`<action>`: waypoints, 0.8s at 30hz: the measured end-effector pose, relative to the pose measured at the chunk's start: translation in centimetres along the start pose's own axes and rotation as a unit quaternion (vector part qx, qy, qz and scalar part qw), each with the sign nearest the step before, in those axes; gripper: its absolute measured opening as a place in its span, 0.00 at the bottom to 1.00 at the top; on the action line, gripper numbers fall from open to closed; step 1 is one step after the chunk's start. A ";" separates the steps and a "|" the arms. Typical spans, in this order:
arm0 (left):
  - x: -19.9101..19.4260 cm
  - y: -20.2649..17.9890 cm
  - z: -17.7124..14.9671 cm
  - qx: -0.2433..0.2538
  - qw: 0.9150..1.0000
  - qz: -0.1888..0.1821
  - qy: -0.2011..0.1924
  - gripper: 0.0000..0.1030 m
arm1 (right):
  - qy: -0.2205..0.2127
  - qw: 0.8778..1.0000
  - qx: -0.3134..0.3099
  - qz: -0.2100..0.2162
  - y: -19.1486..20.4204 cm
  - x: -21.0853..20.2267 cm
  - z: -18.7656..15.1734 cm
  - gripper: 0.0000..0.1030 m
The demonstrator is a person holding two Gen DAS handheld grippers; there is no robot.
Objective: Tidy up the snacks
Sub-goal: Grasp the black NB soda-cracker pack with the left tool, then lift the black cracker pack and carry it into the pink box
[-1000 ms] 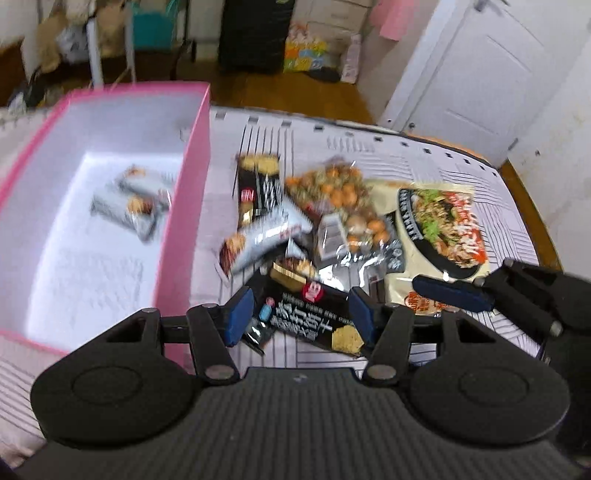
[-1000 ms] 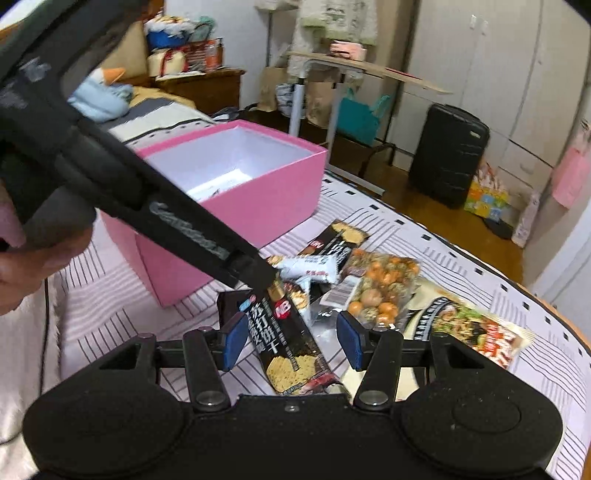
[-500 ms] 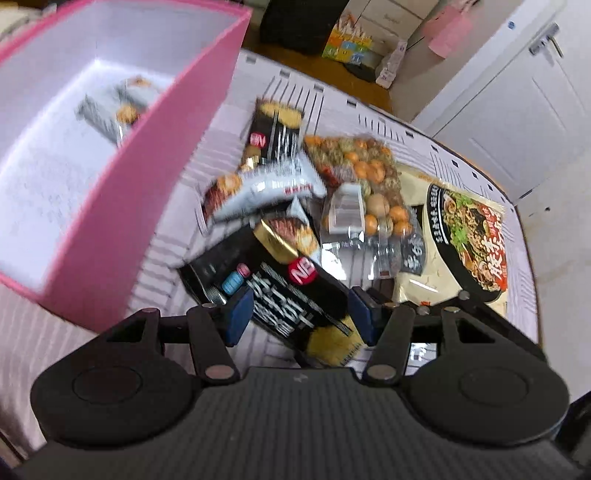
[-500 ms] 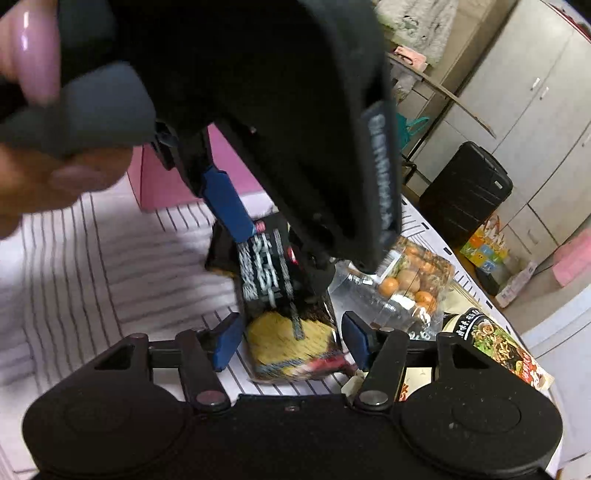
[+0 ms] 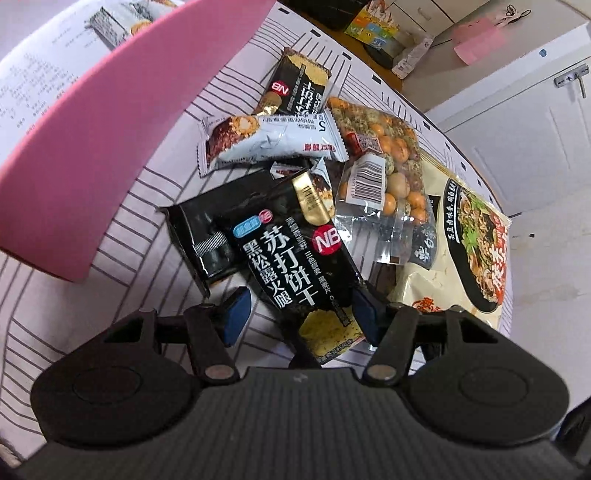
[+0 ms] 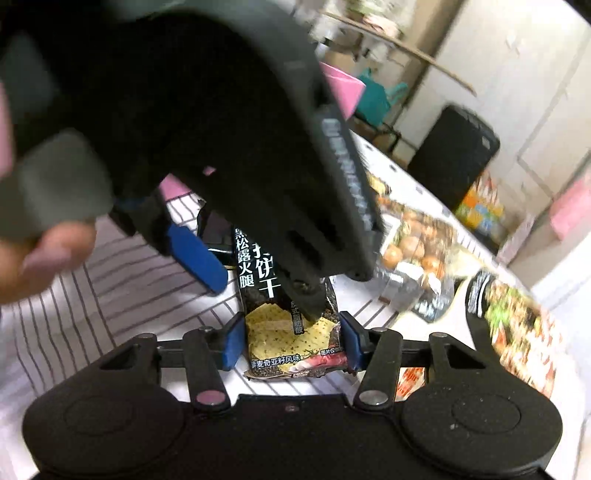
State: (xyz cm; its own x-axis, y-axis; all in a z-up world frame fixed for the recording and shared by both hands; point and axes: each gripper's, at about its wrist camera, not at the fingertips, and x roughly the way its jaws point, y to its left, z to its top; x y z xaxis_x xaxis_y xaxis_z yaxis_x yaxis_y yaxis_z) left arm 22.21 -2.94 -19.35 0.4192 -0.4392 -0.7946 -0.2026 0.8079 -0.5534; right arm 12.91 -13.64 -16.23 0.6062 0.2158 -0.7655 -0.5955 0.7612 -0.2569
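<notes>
A black soda-cracker packet (image 5: pixel 295 266) lies on the striped cloth, on top of a second black packet (image 5: pixel 199 232). My left gripper (image 5: pixel 299 314) is open and straddles its near end. My right gripper (image 6: pixel 290 343) is open with its pads on either side of the same packet's end (image 6: pixel 291 347). The left gripper's body (image 6: pixel 221 129) fills much of the right wrist view. A pink box (image 5: pixel 110 122) stands at the left with a silver snack bar (image 5: pixel 118 26) inside.
More snacks lie beyond: a silver-white bar (image 5: pixel 269 140), another black cracker packet (image 5: pixel 299 85), a clear bag of coated nuts (image 5: pixel 380 158) and a noodle packet (image 5: pixel 469 251). A black suitcase (image 6: pixel 454 155) and white cupboards stand behind the table.
Both grippers have moved down and closer to the black cracker packet, which now lies between the fingers of each. The pink box has slid to the left edge of the view.
</notes>
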 end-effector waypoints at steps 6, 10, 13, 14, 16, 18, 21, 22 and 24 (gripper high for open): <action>0.4 -0.3 -0.5 0.014 1.000 0.001 -0.008 0.58 | 0.018 0.995 0.092 0.043 -2.2 0.2 0.2 0.55; 0.3 -0.8 -0.8 0.038 0.999 0.003 -0.011 0.48 | 0.027 0.987 0.141 0.072 -3.4 0.3 0.1 0.55; 0.1 -1.1 -1.1 0.051 0.999 0.004 -0.004 0.46 | 0.035 0.983 0.161 0.083 -4.0 0.2 0.1 0.55; -0.1 -1.2 -1.1 0.054 0.999 0.005 -0.002 0.46 | 0.037 0.982 0.164 0.085 -3.9 0.1 -0.1 0.55; -0.3 -1.2 -1.3 0.056 0.998 0.009 0.005 0.45 | 0.043 0.980 0.171 0.093 -3.4 0.0 -0.4 0.55; -0.8 -1.5 -1.6 0.063 0.998 0.017 0.013 0.45 | 0.051 0.976 0.185 0.103 -3.7 0.0 -0.3 0.55; -1.8 -1.8 -2.1 0.077 0.997 0.019 0.018 0.45 | 0.054 0.974 0.192 0.106 -3.4 -1.1 -0.1 0.55; -2.1 -1.9 -2.3 0.080 0.996 0.019 0.019 0.45 | 0.055 0.974 0.193 0.106 -3.2 -1.5 0.0 0.55; -3.0 -1.9 -2.8 0.081 0.996 0.015 0.017 0.45 | 0.058 0.973 0.198 0.107 -3.0 -2.3 0.2 0.54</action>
State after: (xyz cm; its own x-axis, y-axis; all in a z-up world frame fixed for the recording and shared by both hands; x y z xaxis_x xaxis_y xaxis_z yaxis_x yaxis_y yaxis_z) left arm 18.87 -4.22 -16.63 0.3837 -0.4258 -0.8194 -0.0677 0.8720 -0.4848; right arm 13.37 -16.29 -13.63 0.4133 0.3412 -0.8443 -0.4366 0.8879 0.1450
